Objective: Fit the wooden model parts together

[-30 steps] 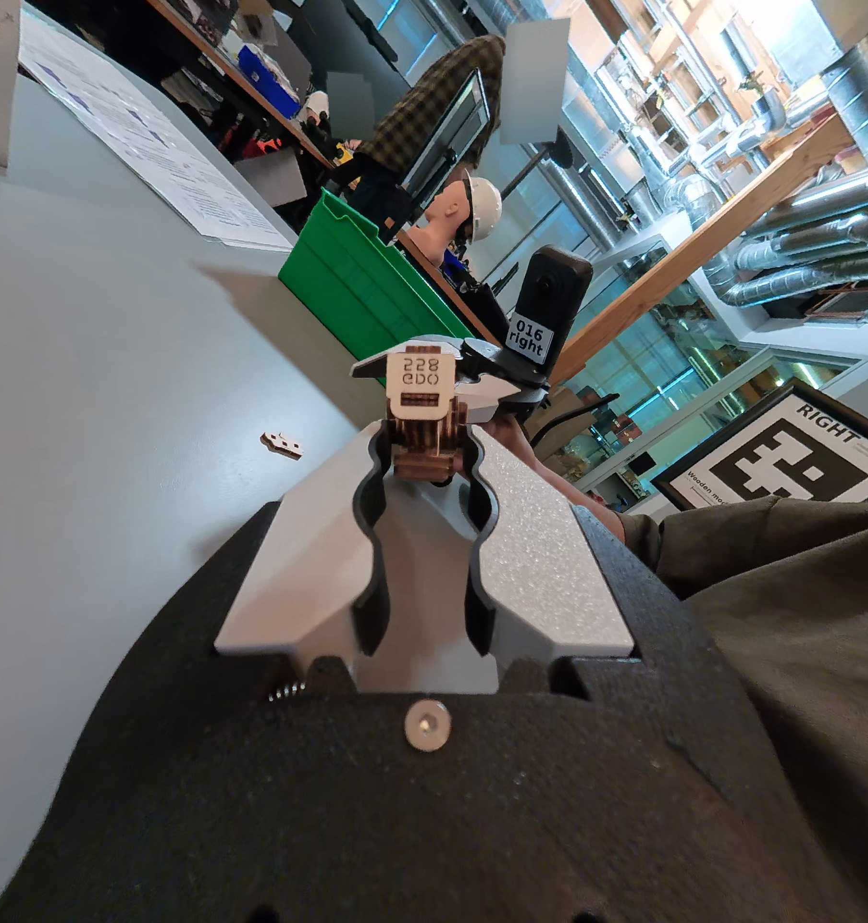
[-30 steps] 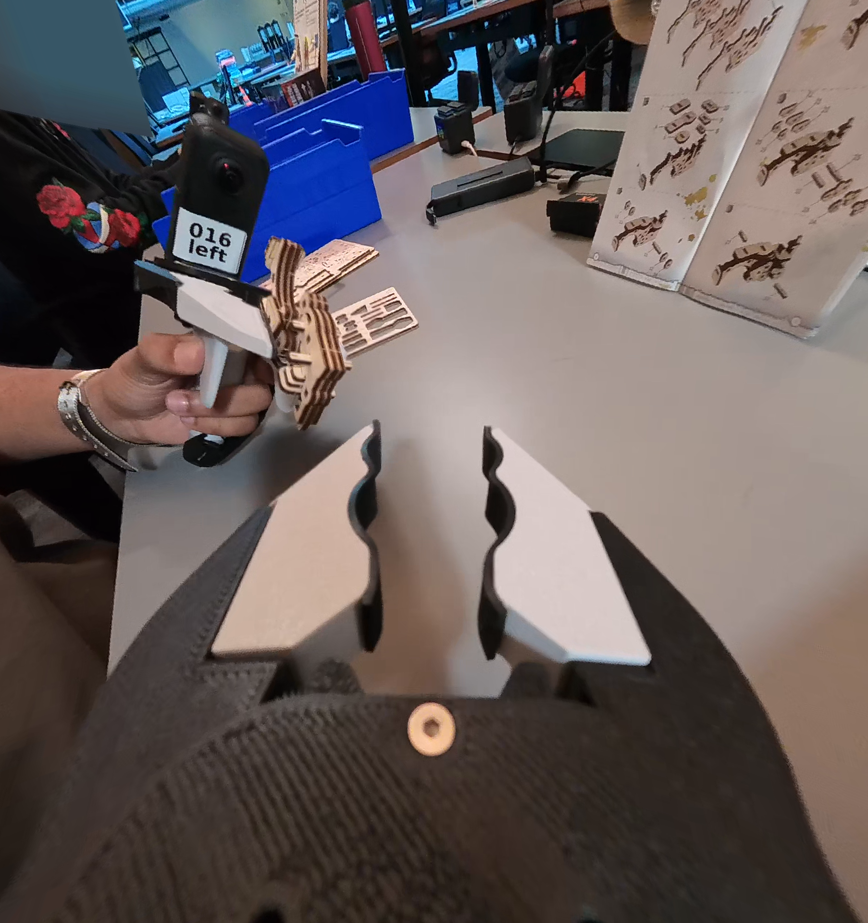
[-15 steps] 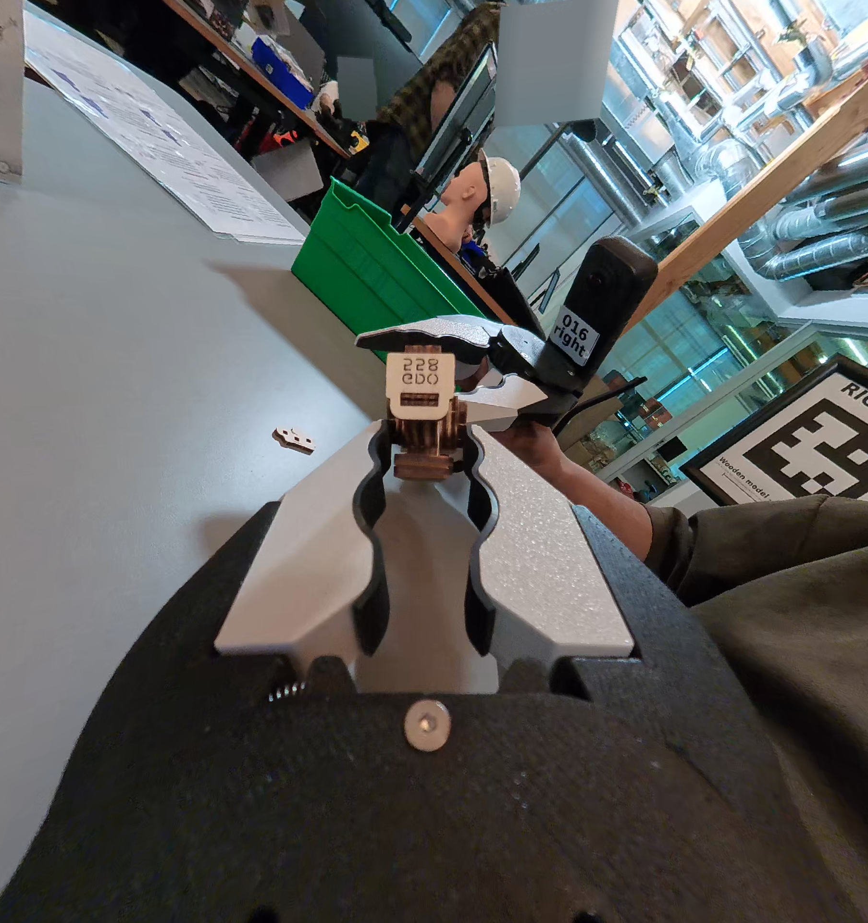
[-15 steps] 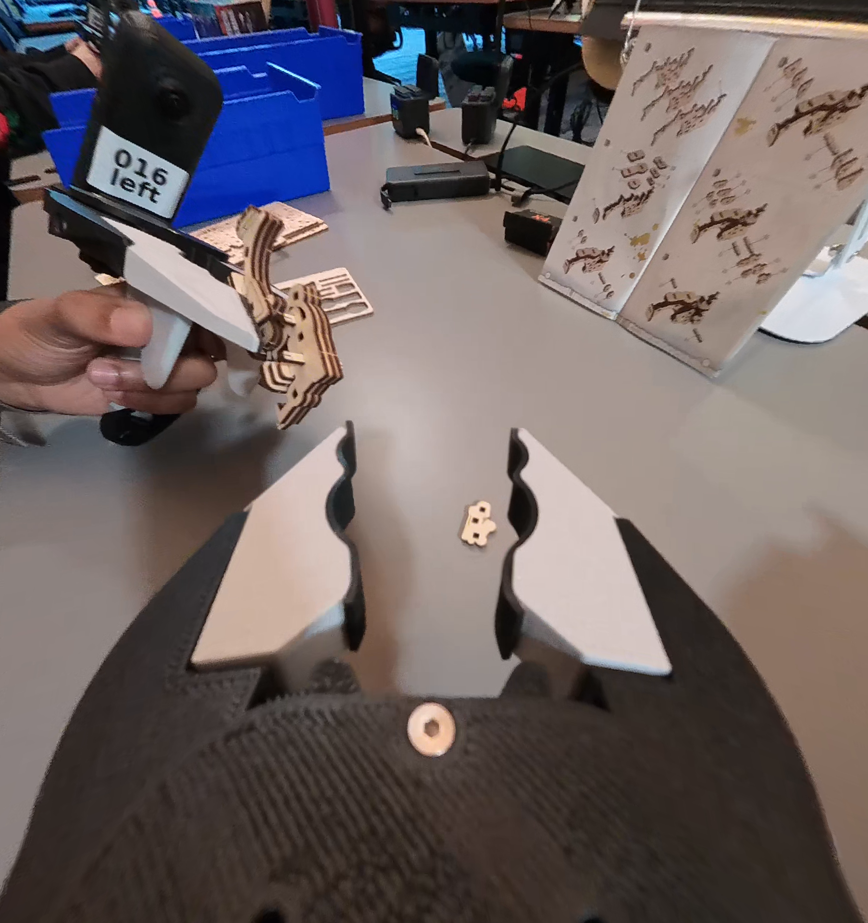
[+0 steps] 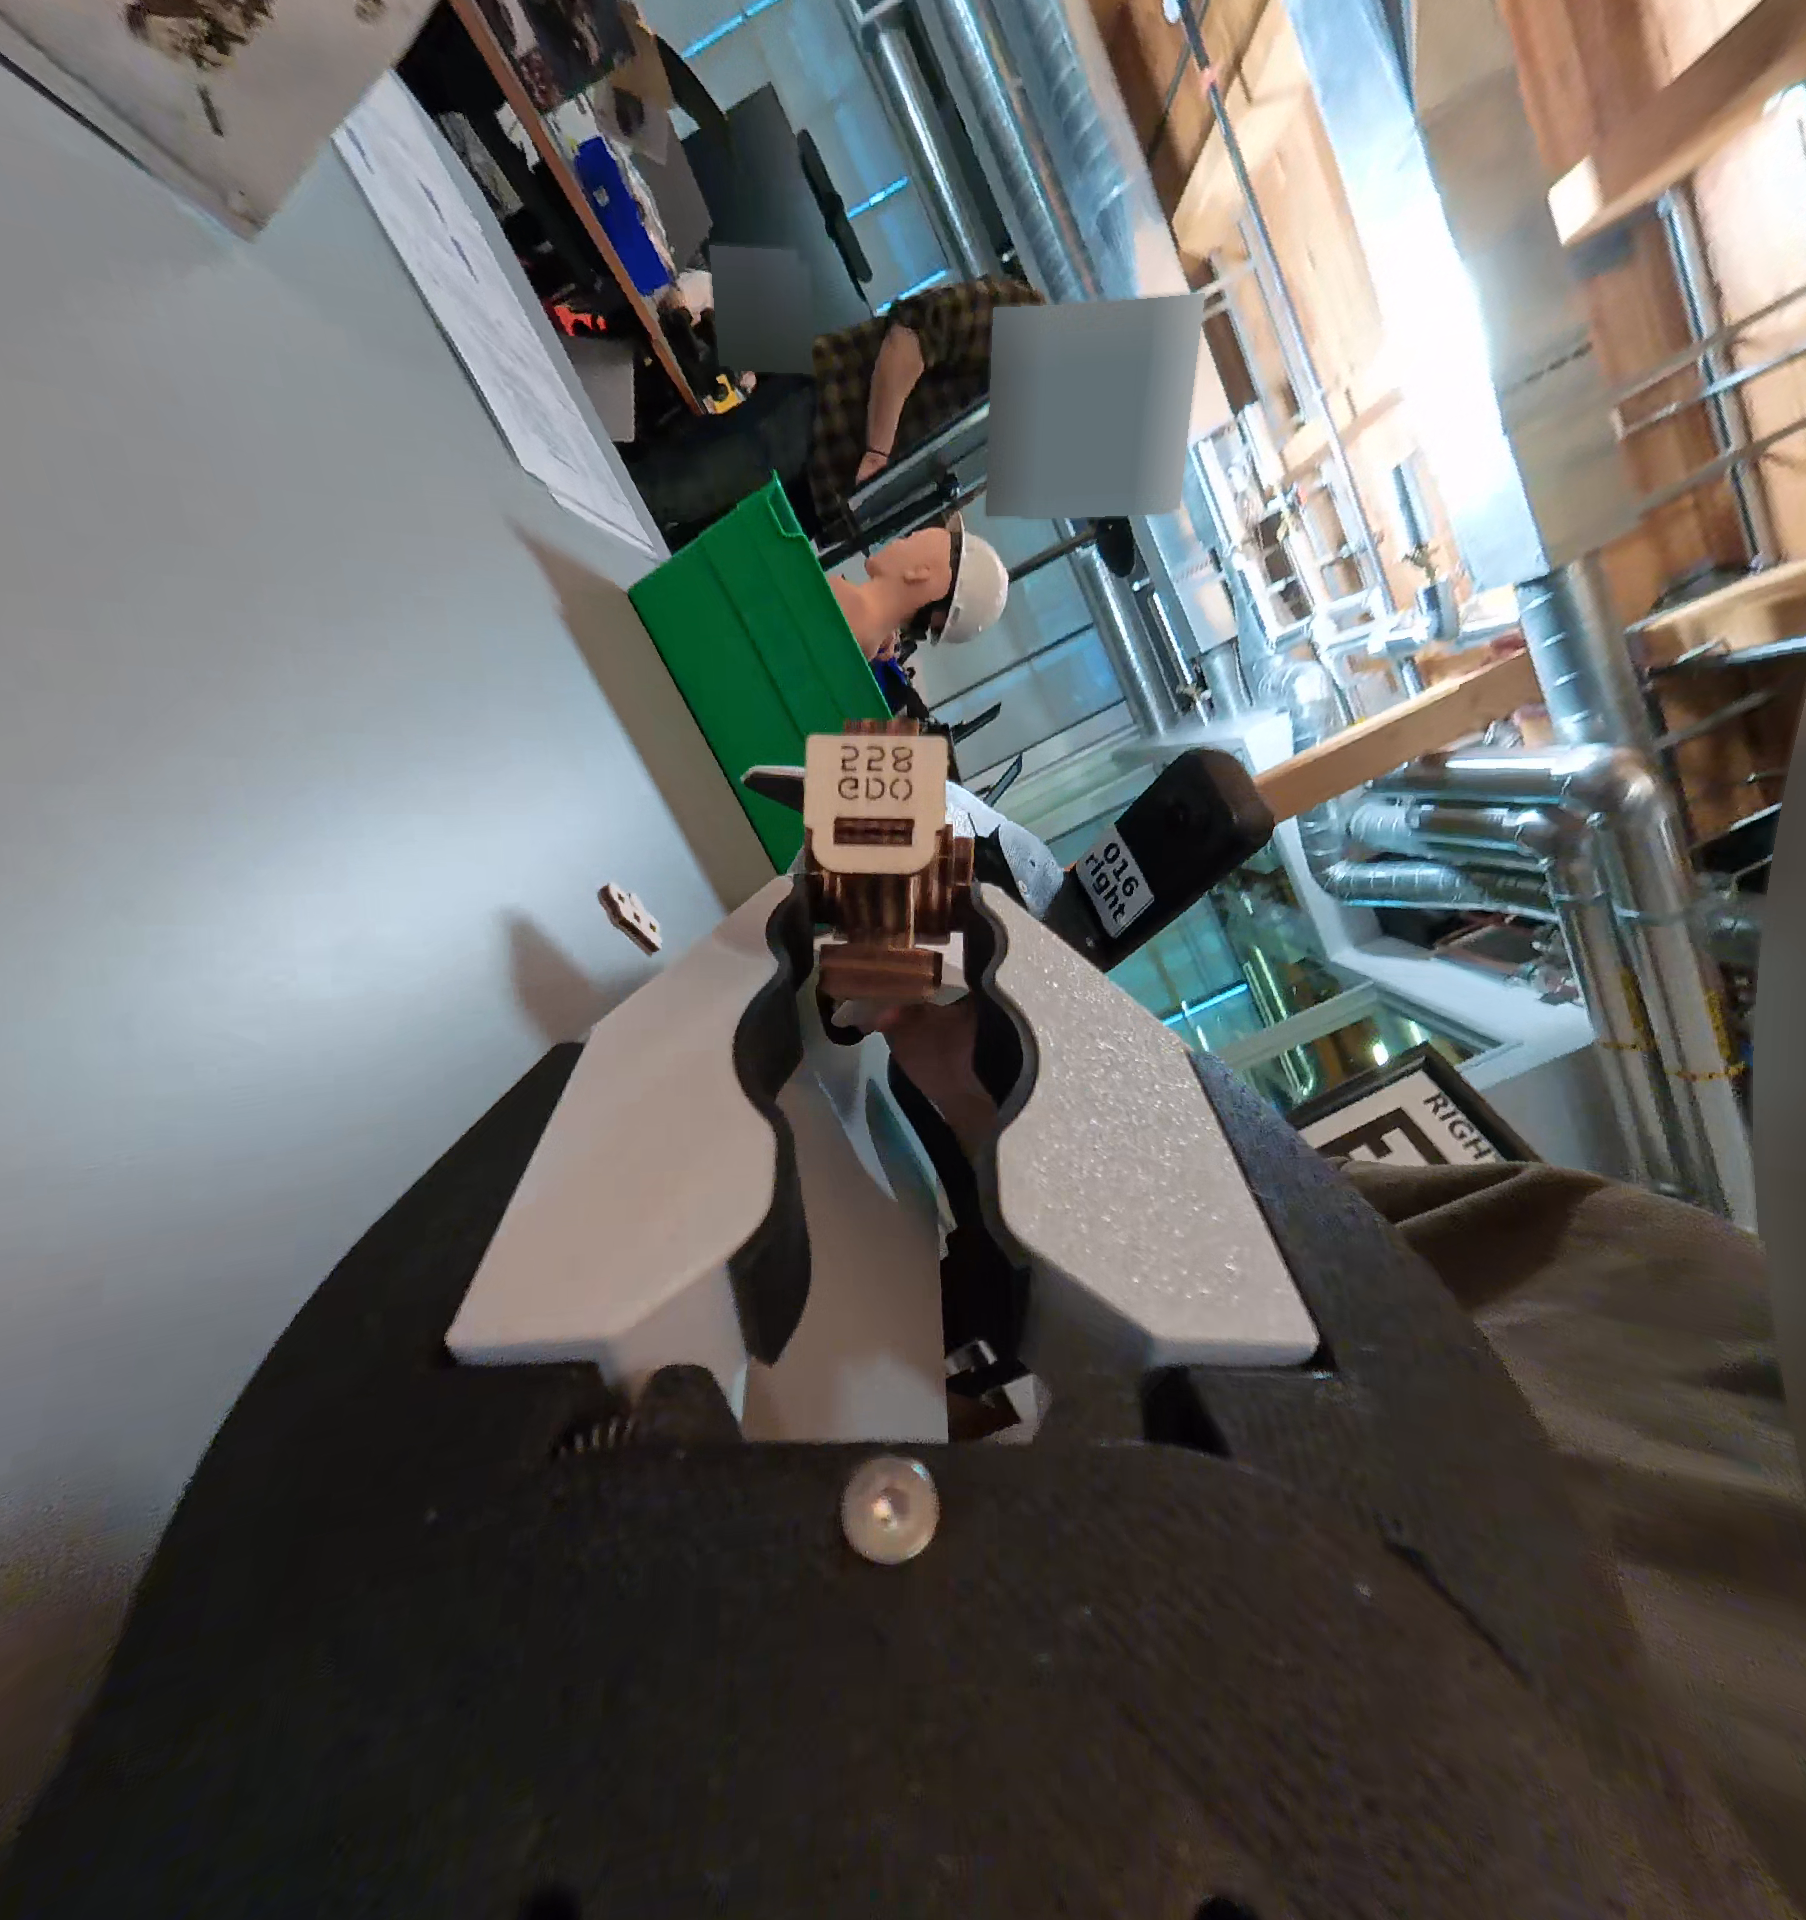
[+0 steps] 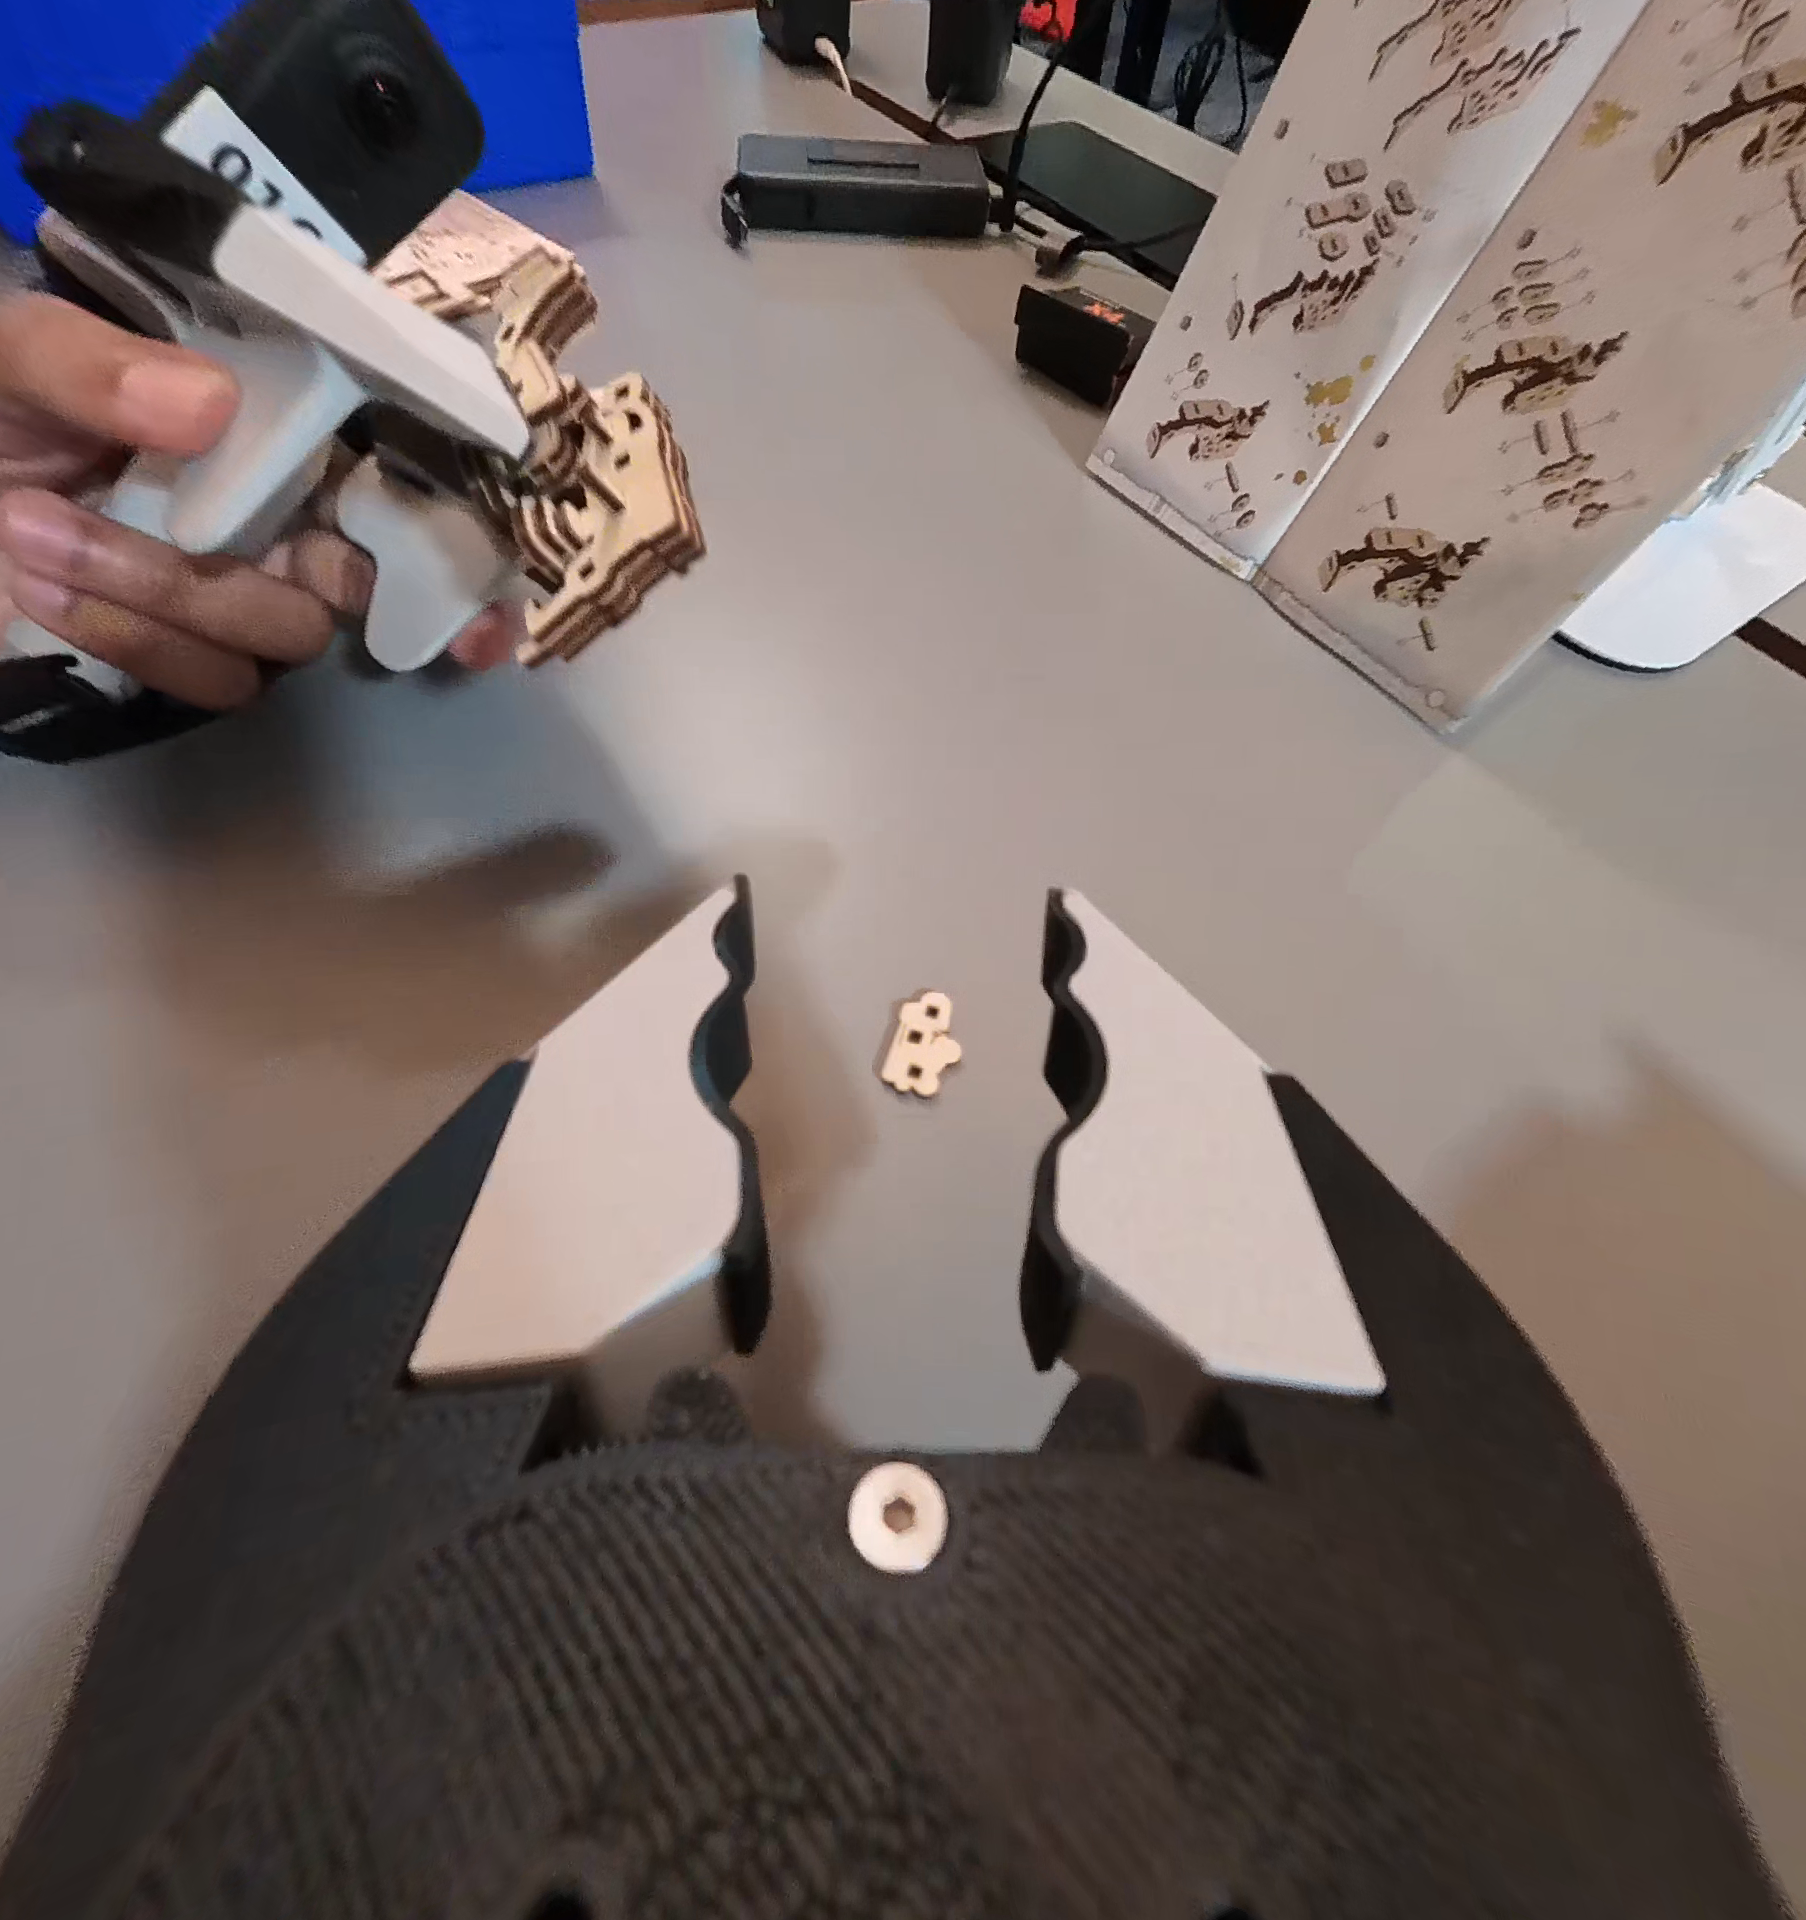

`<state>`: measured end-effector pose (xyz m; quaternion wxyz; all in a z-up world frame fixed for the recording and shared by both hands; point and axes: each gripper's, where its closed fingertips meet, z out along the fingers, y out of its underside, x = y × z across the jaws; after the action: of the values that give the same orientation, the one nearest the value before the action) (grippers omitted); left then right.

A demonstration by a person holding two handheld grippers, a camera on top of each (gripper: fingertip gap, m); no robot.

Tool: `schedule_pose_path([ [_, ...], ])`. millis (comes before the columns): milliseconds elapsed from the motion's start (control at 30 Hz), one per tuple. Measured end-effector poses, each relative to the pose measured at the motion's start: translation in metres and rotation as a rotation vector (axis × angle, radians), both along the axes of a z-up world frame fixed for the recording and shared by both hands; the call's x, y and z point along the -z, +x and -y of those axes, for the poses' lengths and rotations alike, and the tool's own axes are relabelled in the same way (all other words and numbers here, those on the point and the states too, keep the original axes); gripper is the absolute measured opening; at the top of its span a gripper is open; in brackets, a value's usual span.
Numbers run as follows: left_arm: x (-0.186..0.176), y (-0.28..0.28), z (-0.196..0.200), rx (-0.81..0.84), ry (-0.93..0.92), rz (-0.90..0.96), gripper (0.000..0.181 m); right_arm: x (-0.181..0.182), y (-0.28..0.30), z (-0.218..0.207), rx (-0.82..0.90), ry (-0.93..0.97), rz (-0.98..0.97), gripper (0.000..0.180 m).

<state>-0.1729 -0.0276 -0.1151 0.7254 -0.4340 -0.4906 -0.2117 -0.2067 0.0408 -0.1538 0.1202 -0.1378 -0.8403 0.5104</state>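
My left gripper (image 5: 878,925) is shut on a layered wooden model assembly (image 5: 878,894) and holds it above the grey table; in the right wrist view the assembly (image 6: 598,499) sticks out of that gripper (image 6: 504,457) at the upper left. My right gripper (image 6: 894,914) is open and empty, lowered over the table. A small flat wooden part (image 6: 918,1042) with square holes lies on the table between its fingers, touching neither. The same part shows in the left wrist view (image 5: 630,917), left of the assembly.
A folded instruction board (image 6: 1501,343) on a white stand rises at the right. Black devices and cables (image 6: 857,192) lie at the back, a blue bin (image 6: 255,62) at the far left. A green bin (image 5: 753,665) and people stand beyond the table. About 9 cm separates my left fingertips from my right.
My right gripper has swung right and down, bringing the small wooden part between its open fingers, and the jaws have widened. The left gripper has kept its hold on the assembly.
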Motion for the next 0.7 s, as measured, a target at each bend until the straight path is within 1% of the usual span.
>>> schedule_pose_path([
  [100,0.002,-0.006,0.006,-0.029,0.017,0.023,0.025,0.004,-0.007,-0.003,0.013,0.010,0.001,0.049],
  [233,0.008,-0.012,0.005,-0.038,-0.004,0.031,0.025,0.006,-0.015,-0.005,0.027,-0.023,0.054,0.043],
  [400,0.012,-0.017,-0.005,-0.023,-0.063,0.013,0.025,0.009,-0.017,-0.009,0.023,-0.032,0.085,0.032],
  [500,0.015,-0.015,-0.016,0.023,-0.098,0.009,0.024,0.008,-0.018,-0.011,0.024,-0.034,0.075,0.028],
  [533,0.015,-0.015,-0.018,0.030,-0.102,0.007,0.024,0.007,-0.016,-0.010,0.009,-0.037,0.073,0.023],
  [600,0.014,-0.011,-0.022,0.054,-0.099,-0.009,0.025,-0.004,-0.009,-0.008,-0.041,-0.067,0.035,0.000],
  [700,0.010,-0.006,-0.024,0.057,-0.106,-0.037,0.025,-0.026,-0.008,-0.009,-0.035,-0.111,-0.126,0.000],
])
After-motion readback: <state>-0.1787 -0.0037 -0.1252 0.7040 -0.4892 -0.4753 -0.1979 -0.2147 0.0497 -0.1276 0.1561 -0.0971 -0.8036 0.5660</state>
